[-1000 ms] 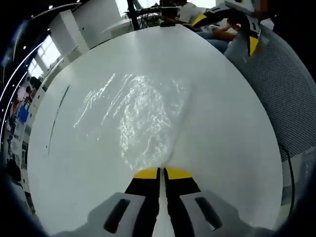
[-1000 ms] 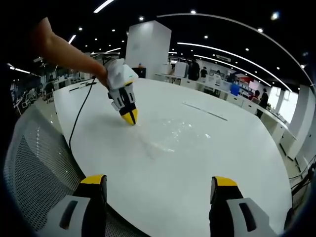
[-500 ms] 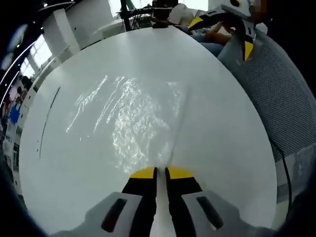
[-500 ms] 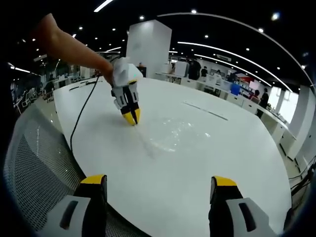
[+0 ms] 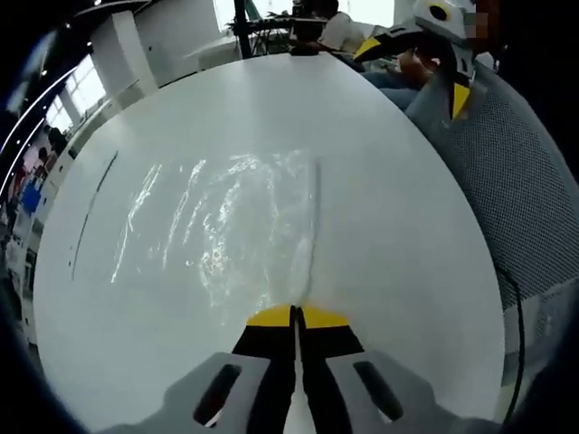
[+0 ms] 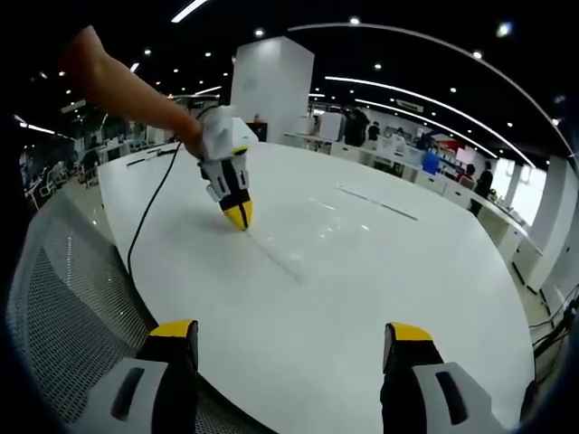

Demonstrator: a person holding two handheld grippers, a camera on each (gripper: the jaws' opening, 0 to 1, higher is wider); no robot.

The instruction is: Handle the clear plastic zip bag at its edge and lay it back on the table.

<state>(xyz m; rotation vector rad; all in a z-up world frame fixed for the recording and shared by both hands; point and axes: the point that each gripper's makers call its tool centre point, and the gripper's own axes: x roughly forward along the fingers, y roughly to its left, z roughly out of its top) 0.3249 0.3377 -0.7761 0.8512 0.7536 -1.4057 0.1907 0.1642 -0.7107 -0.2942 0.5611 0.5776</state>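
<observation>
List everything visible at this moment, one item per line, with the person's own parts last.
Zip bag: one, clear, flat on the table, near edge between the left gripper's jaws.
Table: one, white, round-edged.
Cable: one, black, trailing over the table edge.
Mesh chair back: one, grey, beside the table.
Left gripper: yellow-tipped, shut on the bag's edge.
Right gripper: yellow-tipped, open, above the table edge.
Arm: one, holding the left gripper.

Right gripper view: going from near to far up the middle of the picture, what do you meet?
Right tool, open at the bottom → bare white table → clear plastic zip bag lying on the table, with the left tool shut on its edge → thin dark line on the tabletop → white pillar.
</observation>
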